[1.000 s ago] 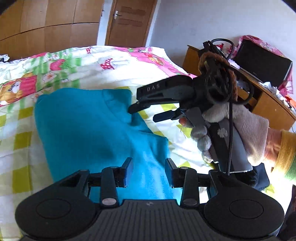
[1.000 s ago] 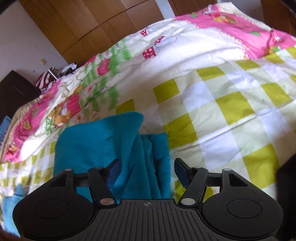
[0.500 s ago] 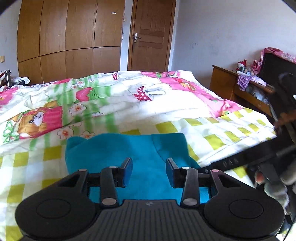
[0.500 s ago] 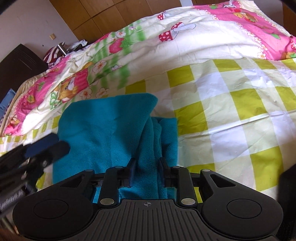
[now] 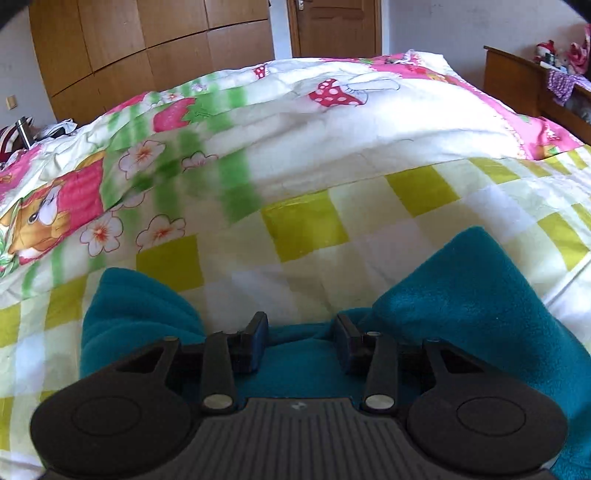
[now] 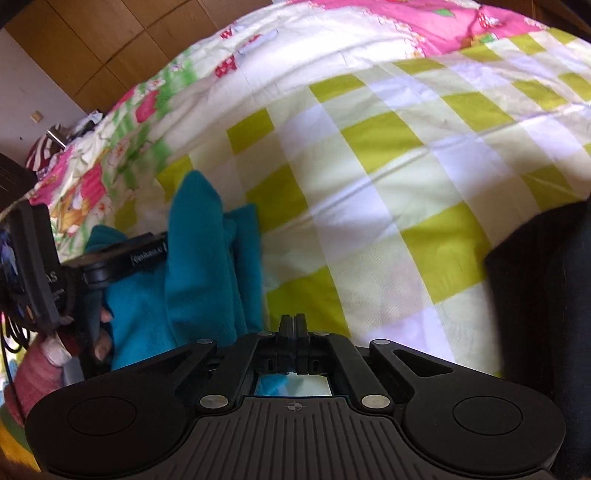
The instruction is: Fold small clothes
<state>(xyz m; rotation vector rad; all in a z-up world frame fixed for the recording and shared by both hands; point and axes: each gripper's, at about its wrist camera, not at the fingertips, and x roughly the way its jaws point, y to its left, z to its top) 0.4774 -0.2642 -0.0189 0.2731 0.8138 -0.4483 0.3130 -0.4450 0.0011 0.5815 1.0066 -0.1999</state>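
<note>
A teal fleece garment (image 5: 461, 302) lies bunched on the yellow-checked bedsheet (image 5: 306, 229). My left gripper (image 5: 301, 339) hovers open just over its near middle, with teal cloth below and between the jaws and humps of cloth on either side. In the right wrist view the teal fleece garment (image 6: 207, 258) stands up in a ridge at the left. My right gripper (image 6: 293, 325) is shut at that ridge's right edge, with teal cloth showing beneath the jaws. The left gripper's fingers (image 6: 147, 254) reach into the cloth from the left, held by a gloved hand (image 6: 55, 354).
A cartoon-print quilt (image 5: 295, 122) is heaped across the far side of the bed. Behind it are a wooden wardrobe (image 5: 166, 48) and a door (image 5: 336, 26). A wooden cabinet (image 5: 517, 85) stands at the right. A dark object (image 6: 546, 288) sits at the bed's right edge.
My right gripper went from open to shut on the teal fold. The left gripper dropped lower and closer over the garment, which is now bunched into humps.
</note>
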